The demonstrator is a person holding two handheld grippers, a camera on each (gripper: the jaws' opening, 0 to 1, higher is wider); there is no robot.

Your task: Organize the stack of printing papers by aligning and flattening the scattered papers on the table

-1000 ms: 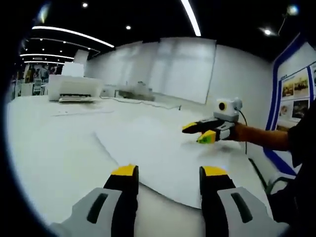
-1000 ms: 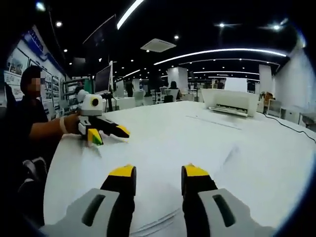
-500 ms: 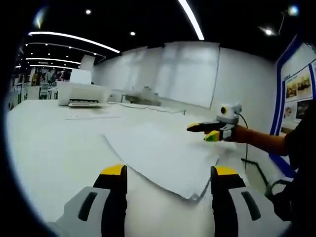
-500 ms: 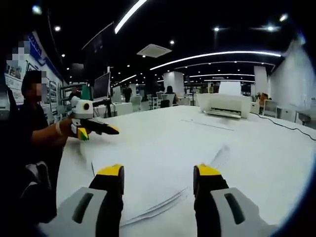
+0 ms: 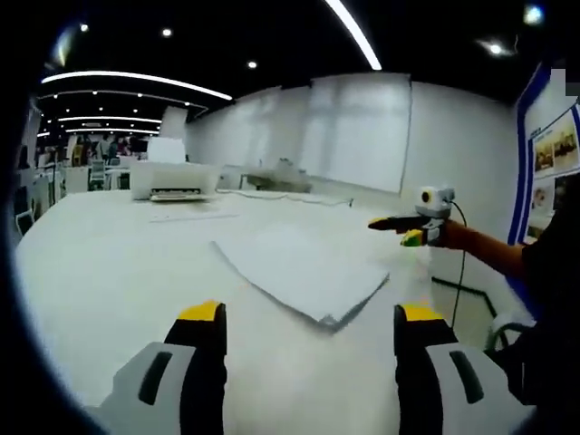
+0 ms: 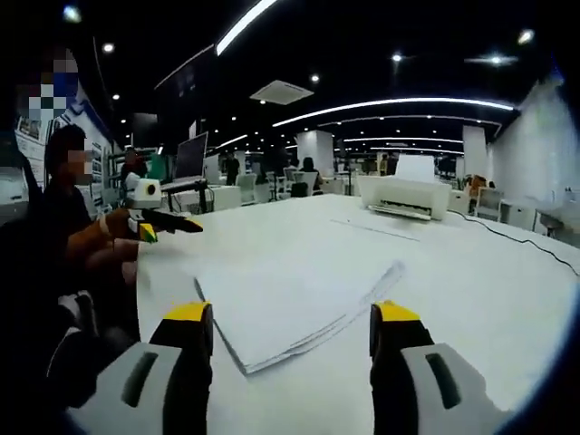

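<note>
Both grippers have been pulled back from the paper stack [image 5: 304, 272], left gripper [image 5: 308, 317] and right gripper [image 6: 290, 313] with jaws spread wide, nothing held. The stack's left near the table [image 6: 471, 299] edge, sheets still fanned, so alignment isn't finished.

White printing paper stack [image 5: 304, 272] lies flat on the white counter [image 5: 109, 272], roughly in the middle, turned at an angle to both views so a corner points at the camera. Thin pile, several sheets. Edges not flush: in the right gripper view the stack [image 6: 290, 299] shows sheets fanned slightly along the near-right edge, layers visible at the near corner. One far corner looks a bit lifted or curled, hard to tell. Nothing touching it.
</note>
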